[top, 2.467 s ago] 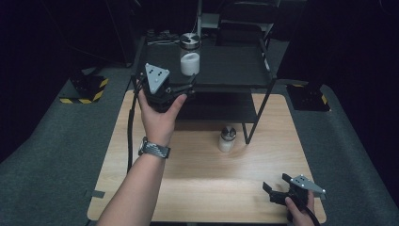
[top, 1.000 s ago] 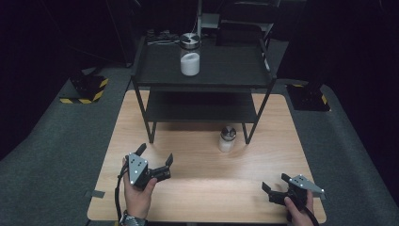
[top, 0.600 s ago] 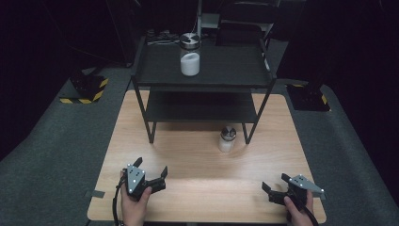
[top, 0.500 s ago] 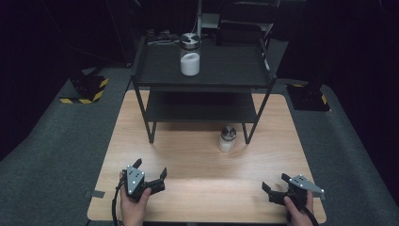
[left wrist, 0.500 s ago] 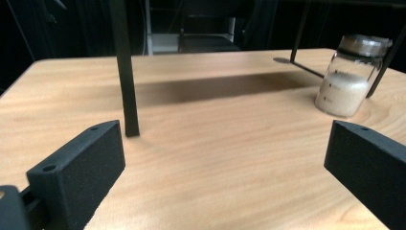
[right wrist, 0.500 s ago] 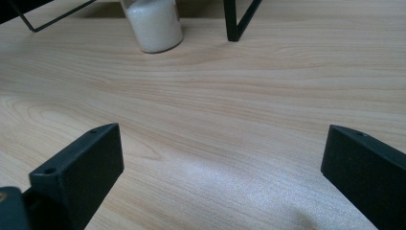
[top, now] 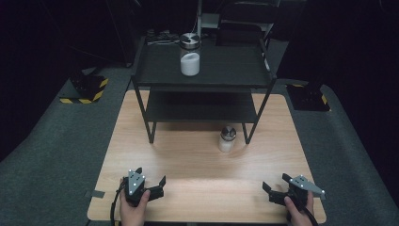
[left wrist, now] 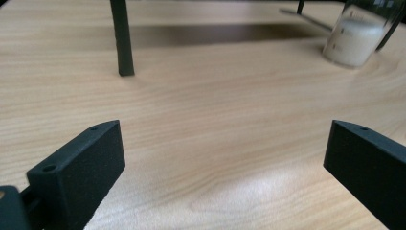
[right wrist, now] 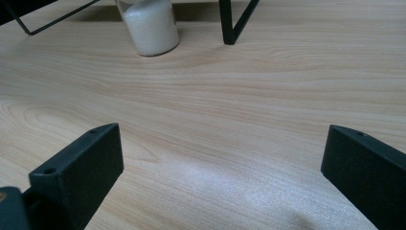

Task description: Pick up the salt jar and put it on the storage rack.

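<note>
A tall glass jar [top: 190,55] with a metal lid, half full of white powder, stands on the top of a black two-tier rack [top: 235,70]. A smaller jar [top: 227,139] of the same kind stands on the wooden table beside the rack's front right leg. My left gripper [top: 151,176] rests open at the table's near left edge with nothing between its jaws. My right gripper [top: 276,182] rests open at the near right edge, also holding nothing. The left gripper [left wrist: 225,143] faces a rack leg [left wrist: 122,38] and the small jar [left wrist: 356,38]. Ahead of the right gripper [right wrist: 222,143] stands the small jar [right wrist: 151,24].
The wooden table [top: 197,165] lies bare between the grippers and the rack. The rack's lower shelf [top: 197,108] holds nothing that I can see. Grey carpet surrounds the table, with yellow-black striped stands [top: 84,92] at the far left and right.
My left gripper has come back from the rack's top shelf to the table's near left edge. In the last half second it has barely moved. The right gripper and both jars stayed put.
</note>
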Demonstrator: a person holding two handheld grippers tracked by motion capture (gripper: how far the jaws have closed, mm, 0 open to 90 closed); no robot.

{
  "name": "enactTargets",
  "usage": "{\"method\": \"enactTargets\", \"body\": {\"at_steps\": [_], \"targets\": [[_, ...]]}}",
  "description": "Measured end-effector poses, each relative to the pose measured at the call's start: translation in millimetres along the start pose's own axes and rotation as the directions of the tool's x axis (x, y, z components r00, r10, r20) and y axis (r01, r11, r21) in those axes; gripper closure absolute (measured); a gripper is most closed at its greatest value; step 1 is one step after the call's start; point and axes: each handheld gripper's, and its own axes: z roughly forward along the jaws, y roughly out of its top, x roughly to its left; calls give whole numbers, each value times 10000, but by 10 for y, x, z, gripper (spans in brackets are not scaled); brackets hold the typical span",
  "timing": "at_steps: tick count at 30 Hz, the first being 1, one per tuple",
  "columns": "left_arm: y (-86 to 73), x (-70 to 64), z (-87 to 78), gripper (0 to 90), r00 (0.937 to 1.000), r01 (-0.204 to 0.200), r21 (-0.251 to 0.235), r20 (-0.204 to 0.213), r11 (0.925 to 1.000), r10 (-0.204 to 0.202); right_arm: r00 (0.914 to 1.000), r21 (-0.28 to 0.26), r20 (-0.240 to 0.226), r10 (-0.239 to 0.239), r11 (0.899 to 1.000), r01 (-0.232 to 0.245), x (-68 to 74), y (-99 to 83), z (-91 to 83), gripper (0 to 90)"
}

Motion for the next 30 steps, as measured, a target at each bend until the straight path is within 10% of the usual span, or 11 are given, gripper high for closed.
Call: {"method": "enactTargets", "body": {"at_steps": [30], "targets": [[95,34,50,8,9990,-346,527,310,9980,330,9996,-10,84,-253,9997,254,49,-10,-13,3]]}}
